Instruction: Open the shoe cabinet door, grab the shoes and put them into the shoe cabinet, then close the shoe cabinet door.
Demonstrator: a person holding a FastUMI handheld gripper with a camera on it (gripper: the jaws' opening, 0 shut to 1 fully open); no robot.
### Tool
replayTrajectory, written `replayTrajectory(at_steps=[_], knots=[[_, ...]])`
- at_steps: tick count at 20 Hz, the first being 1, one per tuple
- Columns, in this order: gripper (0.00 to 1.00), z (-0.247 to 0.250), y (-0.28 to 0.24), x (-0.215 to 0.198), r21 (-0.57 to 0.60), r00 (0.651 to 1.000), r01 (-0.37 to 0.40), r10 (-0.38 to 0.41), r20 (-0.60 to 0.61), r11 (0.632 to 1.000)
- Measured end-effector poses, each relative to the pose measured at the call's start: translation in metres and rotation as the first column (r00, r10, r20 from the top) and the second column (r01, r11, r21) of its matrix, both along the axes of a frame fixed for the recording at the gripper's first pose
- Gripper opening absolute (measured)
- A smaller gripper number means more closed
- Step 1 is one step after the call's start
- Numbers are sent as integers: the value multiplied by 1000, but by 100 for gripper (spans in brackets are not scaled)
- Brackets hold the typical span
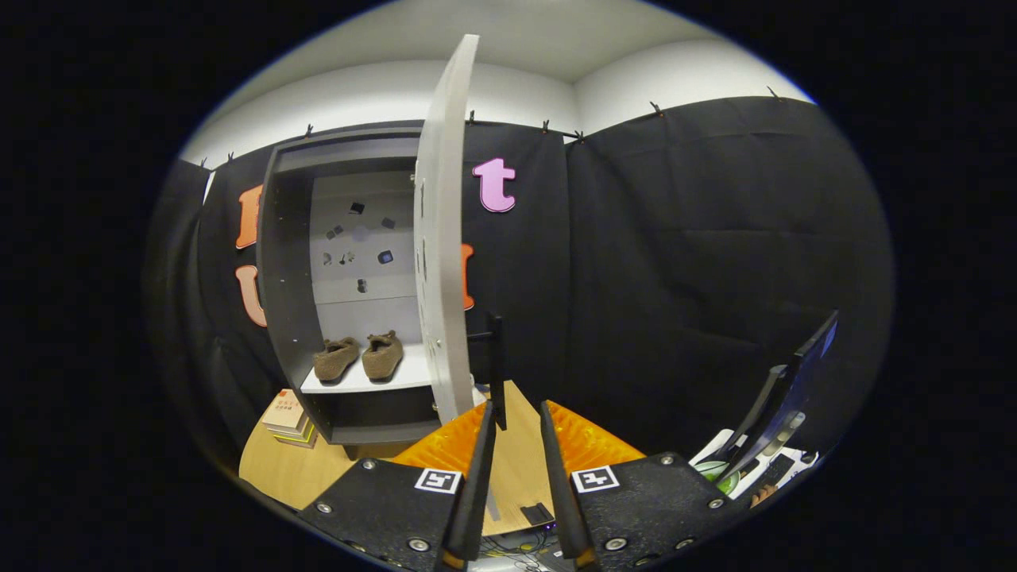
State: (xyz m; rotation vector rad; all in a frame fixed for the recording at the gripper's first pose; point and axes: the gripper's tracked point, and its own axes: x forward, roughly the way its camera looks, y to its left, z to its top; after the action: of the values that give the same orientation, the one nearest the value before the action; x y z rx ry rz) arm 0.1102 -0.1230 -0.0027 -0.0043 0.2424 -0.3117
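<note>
Shoe cabinet door (441,238): ajar, edge-on, handle (494,357) just ahead-left of tool (516,421). Shoes (359,357) shelved inside. Tool: fingers narrowly parted, holding nothing.

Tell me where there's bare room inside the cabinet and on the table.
Inside the cabinet, the white shelf is bare right of the shoes, toward the open door. The table is bare between the books and the open gripper. Crowded: beside the monitor.
</note>
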Motion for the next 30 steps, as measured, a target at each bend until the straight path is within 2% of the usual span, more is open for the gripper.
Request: replayTrajectory(at_steps=[6, 10, 20, 26, 30], knots=[[42, -8, -1, 43, 66, 990, -142, 141, 14, 988], [44, -30, 0, 71, 44, 982, -189, 189, 7, 981], [44, -27, 23, 76, 40, 962, -270, 268, 55, 962], [44, -32, 72, 78, 67, 920, -389, 384, 78, 919], [44, -30, 85, 81, 62, 889, -456, 451, 85, 888]])
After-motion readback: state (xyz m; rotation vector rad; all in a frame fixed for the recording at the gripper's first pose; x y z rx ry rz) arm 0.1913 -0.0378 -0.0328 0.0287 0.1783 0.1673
